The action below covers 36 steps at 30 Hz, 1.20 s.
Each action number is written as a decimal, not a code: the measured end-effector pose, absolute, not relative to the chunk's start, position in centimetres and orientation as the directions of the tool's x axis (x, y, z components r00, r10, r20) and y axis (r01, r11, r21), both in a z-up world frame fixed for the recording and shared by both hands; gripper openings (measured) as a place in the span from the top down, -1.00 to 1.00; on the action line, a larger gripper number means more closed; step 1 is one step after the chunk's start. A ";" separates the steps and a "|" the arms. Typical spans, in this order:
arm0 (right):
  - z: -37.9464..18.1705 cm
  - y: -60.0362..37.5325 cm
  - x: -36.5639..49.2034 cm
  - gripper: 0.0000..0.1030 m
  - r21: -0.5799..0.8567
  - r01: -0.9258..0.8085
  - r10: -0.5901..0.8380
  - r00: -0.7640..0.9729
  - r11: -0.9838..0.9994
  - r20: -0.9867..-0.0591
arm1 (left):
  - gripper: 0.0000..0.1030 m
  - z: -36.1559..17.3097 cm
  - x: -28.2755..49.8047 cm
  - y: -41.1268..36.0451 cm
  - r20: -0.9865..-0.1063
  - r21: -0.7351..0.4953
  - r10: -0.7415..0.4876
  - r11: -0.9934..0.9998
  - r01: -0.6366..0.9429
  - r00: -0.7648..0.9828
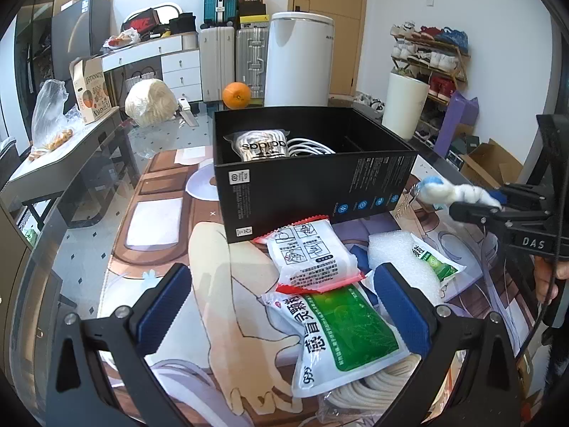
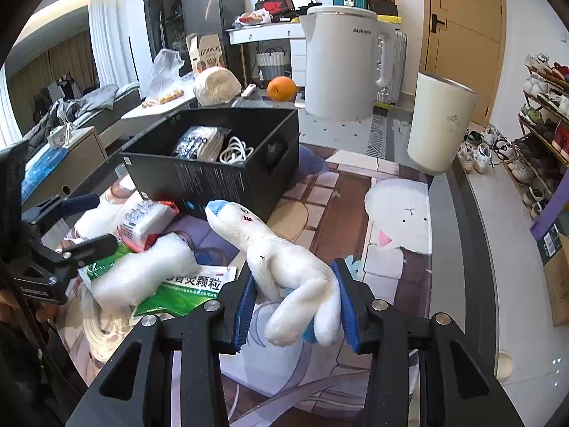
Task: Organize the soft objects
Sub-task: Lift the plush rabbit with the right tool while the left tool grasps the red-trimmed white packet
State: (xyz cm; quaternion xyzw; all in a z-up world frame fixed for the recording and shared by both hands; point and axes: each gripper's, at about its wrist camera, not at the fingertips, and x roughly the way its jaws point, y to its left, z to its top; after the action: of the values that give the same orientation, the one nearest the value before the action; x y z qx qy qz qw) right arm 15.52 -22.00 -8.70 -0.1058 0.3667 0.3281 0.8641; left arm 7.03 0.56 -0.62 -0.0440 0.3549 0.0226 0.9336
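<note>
My right gripper is shut on a white plush toy with a blue tip, held off the table mat. In the left wrist view the same toy hangs in the right gripper, right of the open black box. The box holds a silver adidas packet and a white cable. My left gripper is open above a green medicine bag, its pads apart from it. A red-edged white packet, white foam and a rope coil lie close by.
A white kettle, an orange and a tall white cup stand behind and right of the box. The table's right edge drops to the floor by shoe racks. A person's hand holds the right gripper.
</note>
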 end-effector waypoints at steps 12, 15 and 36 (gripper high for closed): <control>-7.9 -22.7 15.6 0.19 0.078 -0.624 0.500 0.538 0.777 -0.679 | -1.00 -0.9 10.3 0.1 -0.712 -0.026 0.076 0.990 -0.135 0.698; -7.8 -22.7 15.6 0.19 0.082 -0.623 0.503 0.539 0.778 -0.675 | -1.00 -1.1 10.9 0.3 -0.725 -0.014 0.096 0.988 -0.154 0.683; -7.4 -22.3 15.3 0.18 0.083 -0.634 0.516 0.538 0.769 -0.667 | -0.03 -1.4 10.6 -1.0 -0.736 -0.002 0.051 0.997 -0.078 0.675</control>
State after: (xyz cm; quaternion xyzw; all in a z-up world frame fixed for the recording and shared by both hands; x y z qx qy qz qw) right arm 15.29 -22.28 -7.35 -0.0848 0.3501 0.3293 0.8728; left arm 10.58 -1.00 -1.36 -0.0165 0.4018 0.0353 0.9149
